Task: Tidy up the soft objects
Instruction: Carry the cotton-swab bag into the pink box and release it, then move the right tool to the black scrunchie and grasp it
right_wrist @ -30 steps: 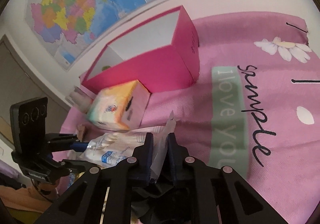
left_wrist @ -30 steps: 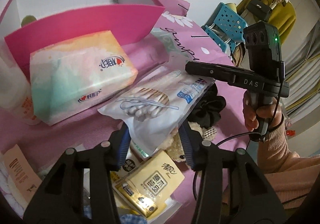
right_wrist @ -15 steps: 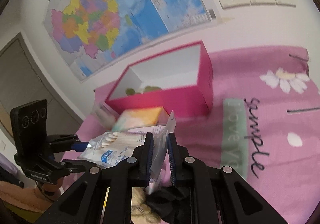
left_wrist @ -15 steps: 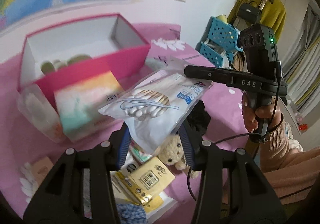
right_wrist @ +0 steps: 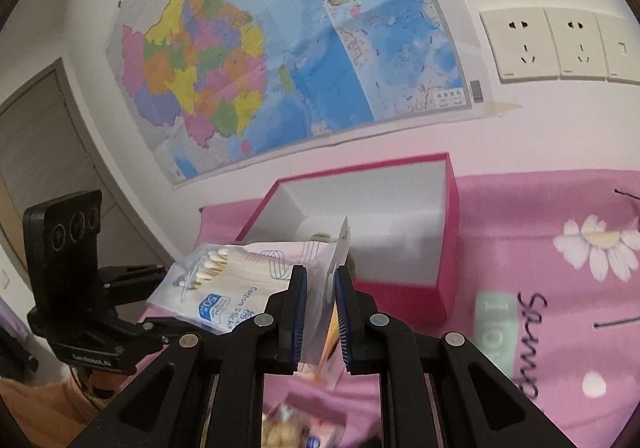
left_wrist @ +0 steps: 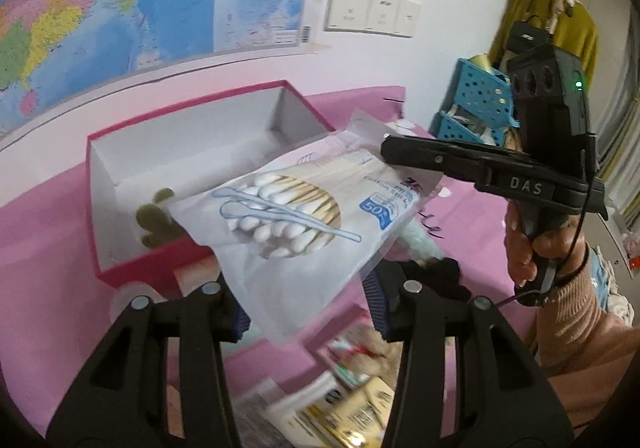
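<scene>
Left gripper (left_wrist: 308, 304) angled downward, half-open jaws clamped across bottom edge of cotton swab bag (left_wrist: 296, 216). Right gripper (right_wrist: 320, 308) nearly closed, pinching bag's top seal, tilted slightly down, gripped by a hand (left_wrist: 532, 244) with pink sleeve. Bag suspended between both, above near wall of pink box (left_wrist: 132, 268).

The box (left_wrist: 140, 268) is hot pink outside and white inside, with olive-green lumps (left_wrist: 154, 218) in one corner. The swab bag (left_wrist: 304, 216) is white with blue line drawing, a blue label and beige sticks tipped white. The cloth (right_wrist: 560, 208) is pink, printed with white daisies, black script and a mint-green band. The fingers (right_wrist: 298, 312) are black with blue pads. The map (right_wrist: 280, 48) is blue sea with multicoloured patches.
</scene>
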{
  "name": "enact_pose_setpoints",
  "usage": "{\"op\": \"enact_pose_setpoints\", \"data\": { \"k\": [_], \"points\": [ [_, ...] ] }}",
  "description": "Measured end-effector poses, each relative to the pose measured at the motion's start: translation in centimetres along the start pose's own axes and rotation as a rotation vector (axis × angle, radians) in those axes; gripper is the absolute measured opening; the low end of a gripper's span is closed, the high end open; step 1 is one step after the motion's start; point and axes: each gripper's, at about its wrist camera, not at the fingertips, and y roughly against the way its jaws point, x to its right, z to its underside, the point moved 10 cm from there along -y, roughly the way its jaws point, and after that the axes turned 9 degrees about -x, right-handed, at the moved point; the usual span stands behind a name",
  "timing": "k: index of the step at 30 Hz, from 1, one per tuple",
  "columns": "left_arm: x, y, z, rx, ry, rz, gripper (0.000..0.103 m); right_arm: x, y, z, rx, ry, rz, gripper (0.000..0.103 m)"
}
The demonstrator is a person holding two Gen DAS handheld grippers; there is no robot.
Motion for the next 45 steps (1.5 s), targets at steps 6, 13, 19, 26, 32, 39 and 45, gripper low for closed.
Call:
{"op": "enact_pose_setpoints", "data": {
  "k": [6, 13, 19, 26, 32, 39, 45],
  "points": [
    [-3.4, -2.1, -2.1, -0.025, 0.037, -0.089, 0.049, 1.5, -3.1, -2.6, -0.012, -0.041, 0.0, 0.014],
    [-7.9, -4.5, -3.0, -0.089, 0.115, -0.185, 0.049, 2.1, -7.3, -4.7, -0.049, -0.06, 0.025, 0.014],
    [-11.9, -6.1, -2.7, -0.17, 0.192, -0.276, 0.049, 3.0, -11.5, -5.3, -0.107, -0.097, 0.069, 0.017],
    [-13.9, -5.2, -1.9, -0.163, 0.254, -0.329, 0.049, 3.8, -12.4, -4.7, -0.144, -0.121, 0.105, 0.037],
    [-13.3, -2.3, -2.0, -0.071, 0.266, -0.352, 0.049, 3.1, -8.6, -3.7, -0.113, -0.093, 0.087, 0.041],
    [-7.8, 1.8, 0.0, 0.041, 0.143, -0.239, 0.053, 0.1, -2.2, -0.1, -0.096, -0.009, 0.007, 0.048],
    [-1.2, 2.0, 2.7, 0.044, 0.02, -0.084, 0.056, -0.2, 1.5, 4.6, -0.117, 0.022, 0.028, 0.049]
  ]
}}
